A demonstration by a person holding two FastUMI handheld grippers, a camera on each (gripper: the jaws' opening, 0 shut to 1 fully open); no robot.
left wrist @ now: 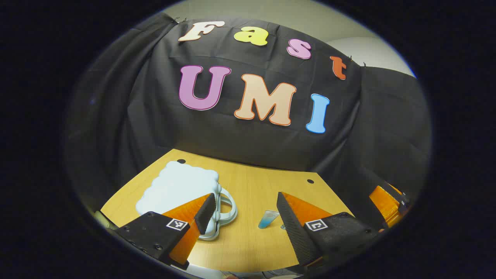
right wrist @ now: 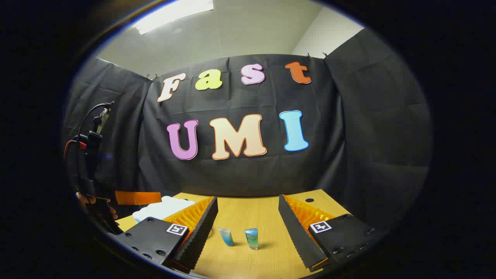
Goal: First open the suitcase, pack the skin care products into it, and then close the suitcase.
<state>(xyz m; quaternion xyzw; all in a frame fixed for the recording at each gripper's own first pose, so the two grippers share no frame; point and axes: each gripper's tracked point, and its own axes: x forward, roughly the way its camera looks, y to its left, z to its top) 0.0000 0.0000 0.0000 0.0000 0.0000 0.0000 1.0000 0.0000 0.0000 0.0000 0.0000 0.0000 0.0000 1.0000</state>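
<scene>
The left gripper [left wrist: 245, 217] is hovering above the tabletop [left wrist: 252, 186] with its fingers spread wide and nothing between them. Just beyond its left finger, the pale blue suitcase [left wrist: 180, 190] is lying flat and closed, its handle [left wrist: 226, 211] pointing toward the gripper. A small blue tube [left wrist: 268, 219] is lying on the wood between the fingers, farther off. At the right edge of the left gripper view, part of the other gripper is showing. The right gripper [right wrist: 248, 226] is also standing wide open and holding nothing. Ahead of it, the tube [right wrist: 226, 236] and a small blue bottle [right wrist: 252, 238] are standing just beside each other, and the suitcase [right wrist: 161, 209] is lying to the left.
</scene>
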